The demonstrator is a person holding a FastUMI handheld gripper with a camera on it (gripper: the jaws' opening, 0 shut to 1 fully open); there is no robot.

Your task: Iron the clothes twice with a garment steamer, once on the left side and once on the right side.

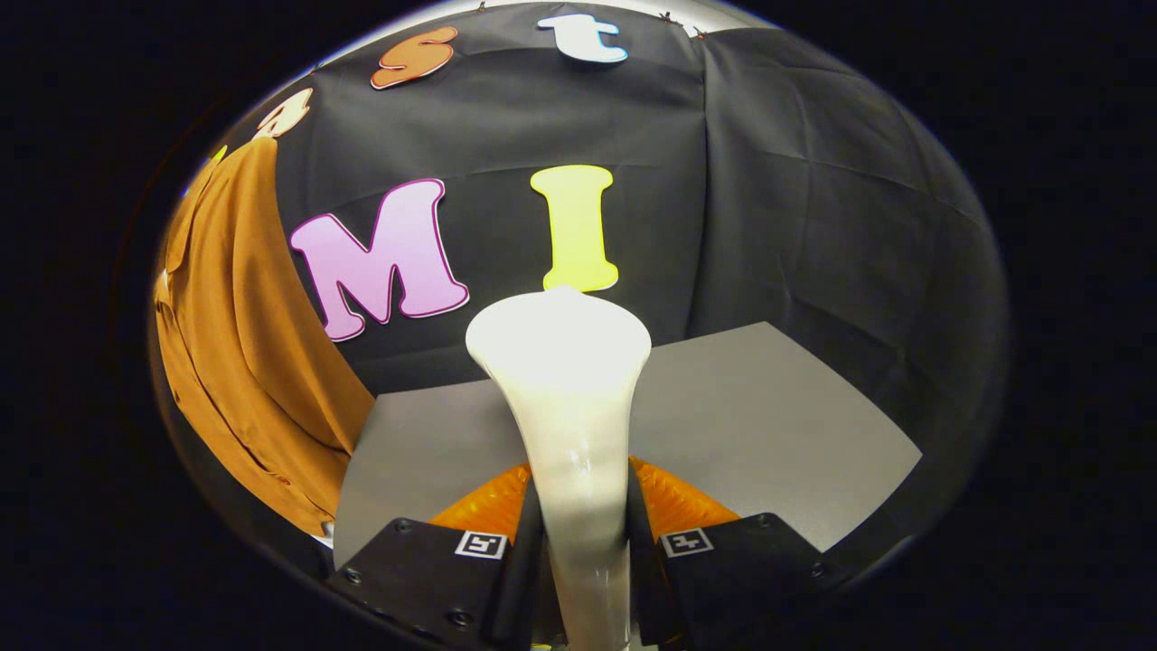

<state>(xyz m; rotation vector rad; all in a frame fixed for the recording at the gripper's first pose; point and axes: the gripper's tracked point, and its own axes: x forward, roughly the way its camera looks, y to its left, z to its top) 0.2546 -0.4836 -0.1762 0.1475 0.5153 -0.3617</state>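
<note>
Gripper (pixel 583 542) clamped on garment steamer (pixel 568 398), both fingers pressed against the slim handle, one each side. Handle runs up from betw. the fingers and flares into a wide, rounded head just ahead of and above them. Head tilted away, toward the booth wall; nozzle face not visible from here. Steamer body smooth, glossy, cream-white plastic, bright glare on the top of the head, small highlight partway down the neck. Shape like a trumpet or vase: narrow at the grip, broad at the top.

Orange part (pixel 673 497) w/ ribbed, translucent look showing either side of the handle, just behind the fingers' tips; can't tell what it belongs to.

Clothes (pixel 239 344): orange-brown garment hanging well off to the left of the steamer, apart from it, not touching. Fabric matte, soft, falls in long vertical folds; a seam or placket line w/ what look like small buttons runs down near its outer edge.

Grey table (pixel 777 425) beyond the fingers, flat, matte, sharp corner to the right. Black cloth wall behind, creased.
</note>
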